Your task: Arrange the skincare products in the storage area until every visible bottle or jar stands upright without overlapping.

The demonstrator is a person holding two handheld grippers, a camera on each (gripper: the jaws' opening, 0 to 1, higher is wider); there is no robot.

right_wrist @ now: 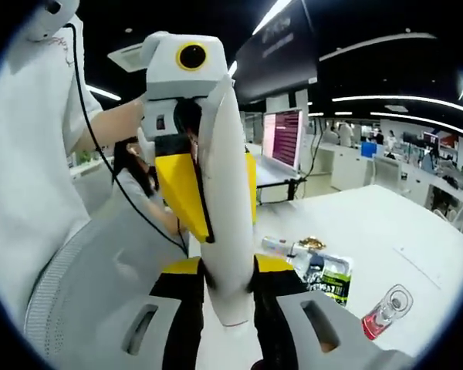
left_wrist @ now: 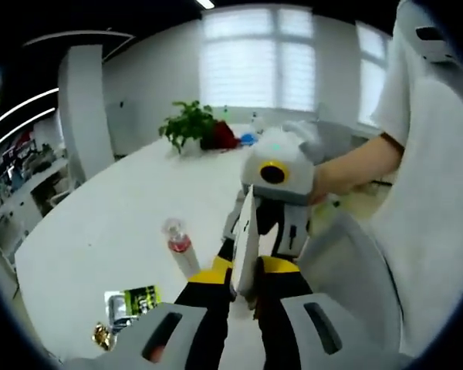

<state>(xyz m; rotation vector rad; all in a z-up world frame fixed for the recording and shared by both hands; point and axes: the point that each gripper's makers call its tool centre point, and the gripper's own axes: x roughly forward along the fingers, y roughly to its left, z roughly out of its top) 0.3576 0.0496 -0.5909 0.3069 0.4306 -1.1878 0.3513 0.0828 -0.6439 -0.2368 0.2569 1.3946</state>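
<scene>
- Between both pairs of yellow-padded jaws, held above the white table (left_wrist: 100, 231), sat a white elongated plastic tube (right_wrist: 225, 216); the left gripper (left_wrist: 247, 281) and right gripper (right_wrist: 228, 289) each clenched it from opposite ends.
- Beyond, a small clear bottle with pink contents (left_wrist: 179, 245) stood upright beside a green-and-black sachet (right_wrist: 328, 276).
- One gripper probably should release before the tube is stood upright, apart from the bottle.

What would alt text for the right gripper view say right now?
The right gripper and the left gripper are both clamped on one long white tube, held up above a white table. On the table lie a green-and-white packet and a clear bottle with pink liquid.
</scene>
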